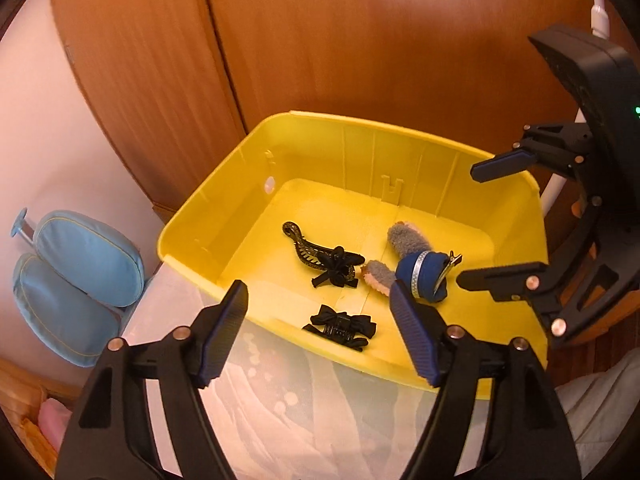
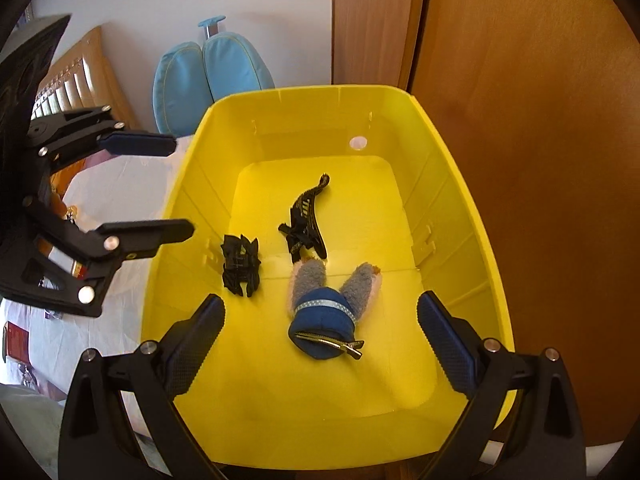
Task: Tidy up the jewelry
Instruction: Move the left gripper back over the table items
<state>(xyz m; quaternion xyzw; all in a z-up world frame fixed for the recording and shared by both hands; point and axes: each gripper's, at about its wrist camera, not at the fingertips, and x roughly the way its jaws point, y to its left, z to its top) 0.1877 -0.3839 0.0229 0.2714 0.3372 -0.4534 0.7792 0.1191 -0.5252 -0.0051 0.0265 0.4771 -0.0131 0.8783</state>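
Observation:
A yellow plastic bin [image 1: 192,208] [image 2: 448,184] holds three hair pieces. A long black clip with a bow [image 1: 308,250] [image 2: 306,216] lies mid-floor. A small black bow claw clip [image 1: 340,330] [image 2: 240,264] rests near one long wall. A blue fabric clip with grey fuzzy ears and a metal clasp [image 1: 420,272] [image 2: 324,320] lies beside them. My left gripper [image 1: 317,286] [image 2: 183,188] hovers open over the bin's rim with nothing between its fingers. My right gripper [image 2: 320,299] [image 1: 467,226] hangs open above the blue clip, not touching it.
The bin sits on a white patterned cloth [image 1: 280,400]. Wooden wardrobe doors [image 1: 320,40] stand close behind it. A light blue padded bag [image 1: 80,272] [image 2: 212,76] leans on the wall, and a wooden headboard [image 2: 80,76] shows beyond the cloth.

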